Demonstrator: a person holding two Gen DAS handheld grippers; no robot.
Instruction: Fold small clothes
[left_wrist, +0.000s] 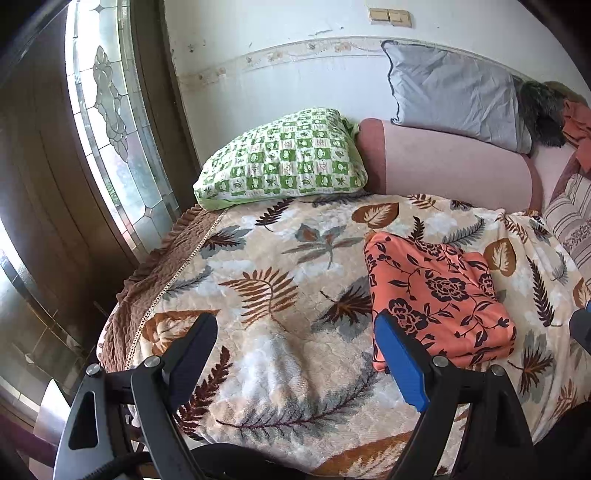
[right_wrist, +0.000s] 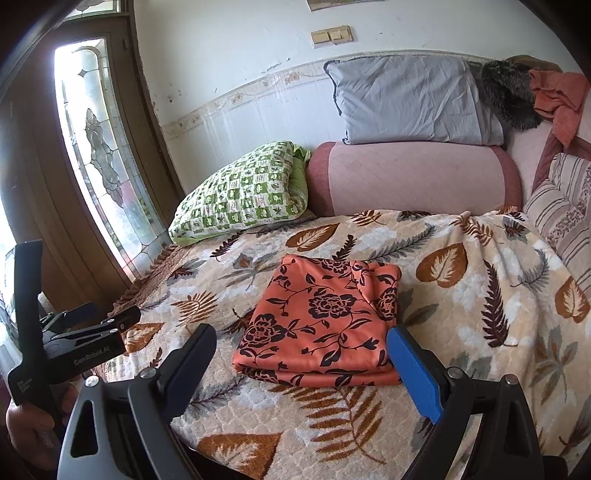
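Lying folded into a neat rectangle on the leaf-print blanket, the orange floral garment looked finished. Left gripper and right gripper both stood wide apart, holding nothing. Next move probably calls for fetching another garment.

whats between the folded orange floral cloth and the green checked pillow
Only bare leaf-print blanket. The orange floral cloth and the green checked pillow lie apart, with nothing on the stretch between them. The right wrist view shows it best.

L gripper open, R gripper open, empty
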